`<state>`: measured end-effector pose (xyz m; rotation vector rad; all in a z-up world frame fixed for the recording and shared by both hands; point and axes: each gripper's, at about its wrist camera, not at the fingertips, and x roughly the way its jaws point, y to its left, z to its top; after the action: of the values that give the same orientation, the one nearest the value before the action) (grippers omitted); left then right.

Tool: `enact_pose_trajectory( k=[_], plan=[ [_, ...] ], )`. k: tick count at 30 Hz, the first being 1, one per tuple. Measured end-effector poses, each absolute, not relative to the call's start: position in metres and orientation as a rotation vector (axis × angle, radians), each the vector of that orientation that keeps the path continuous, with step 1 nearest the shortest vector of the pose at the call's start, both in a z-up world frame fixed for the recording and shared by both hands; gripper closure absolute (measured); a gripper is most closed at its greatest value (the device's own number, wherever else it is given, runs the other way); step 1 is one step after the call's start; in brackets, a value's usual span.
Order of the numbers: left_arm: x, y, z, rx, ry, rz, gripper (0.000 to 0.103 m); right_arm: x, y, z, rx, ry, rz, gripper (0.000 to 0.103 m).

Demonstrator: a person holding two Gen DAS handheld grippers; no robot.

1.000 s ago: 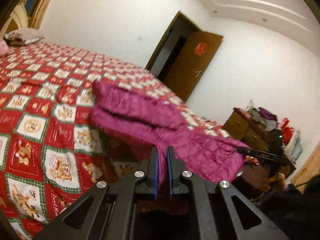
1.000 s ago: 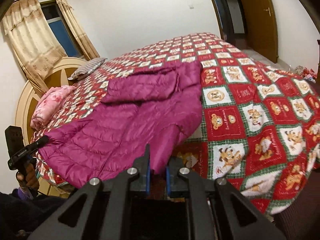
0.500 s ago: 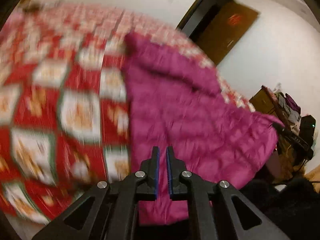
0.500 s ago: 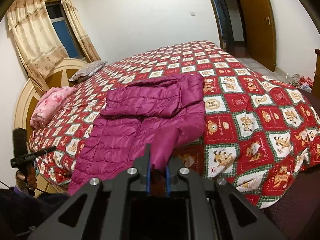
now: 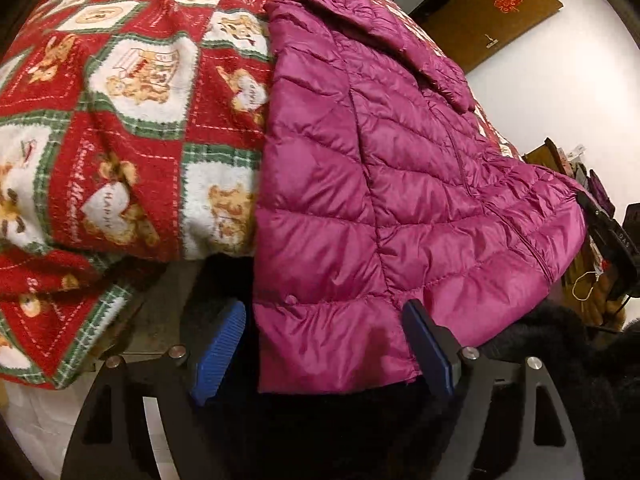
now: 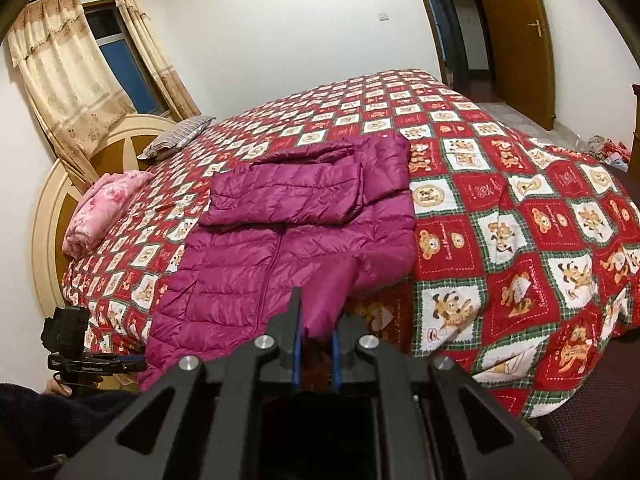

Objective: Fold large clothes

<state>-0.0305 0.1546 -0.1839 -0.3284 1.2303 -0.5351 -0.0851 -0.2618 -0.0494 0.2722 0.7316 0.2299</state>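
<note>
Closest to us, our left gripper (image 5: 324,344) has its blue pads spread wide, with the hem of the purple down jacket (image 5: 400,184) hanging loose between them, nothing pinched. Our right gripper (image 6: 316,356) is squeezed onto a fold of that same jacket's near corner; where exactly the fabric sits between the pads is dark and hard to read.

Past the fingers, the jacket lies on the bed (image 6: 520,216), its bottom edge draped over the near side, sleeves folded across the chest, zipper running down the middle. The bed's teddy bear quilt (image 5: 132,128) hangs down next to it.

Farther off we see a rolled pink blanket (image 6: 100,212) and a striped pillow (image 6: 176,138) by the headboard, then the curtains (image 6: 68,84) and brown door (image 6: 516,36). The dresser stuff in the left view is cut off at the edge.
</note>
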Motion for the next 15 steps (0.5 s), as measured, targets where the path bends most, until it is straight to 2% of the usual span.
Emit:
enact_pose_trajectory(
  k=[9,10,11,13,15],
  plan=[
    [-0.022,0.157,-0.196,-0.358,1.239,-0.478,0.023,-0.086,-0.264,-0.056,0.295,0.734,0.222,0.089],
    [-0.022,0.154,-0.198,-0.354,1.238,-0.488,0.031,-0.086,-0.265,-0.057,0.298,0.734,0.221,0.089],
    [-0.022,0.152,-0.199,-0.355,1.233,-0.507,0.055,-0.085,-0.266,-0.057,0.296,0.734,0.221,0.089],
    [-0.021,0.149,-0.202,-0.368,1.238,-0.538,0.084,-0.087,-0.266,-0.059,0.298,0.736,0.213,0.089],
    [-0.021,0.148,-0.199,-0.379,1.22,-0.56,0.092,-0.088,-0.267,-0.062,0.308,0.741,0.21,0.089]
  ],
)
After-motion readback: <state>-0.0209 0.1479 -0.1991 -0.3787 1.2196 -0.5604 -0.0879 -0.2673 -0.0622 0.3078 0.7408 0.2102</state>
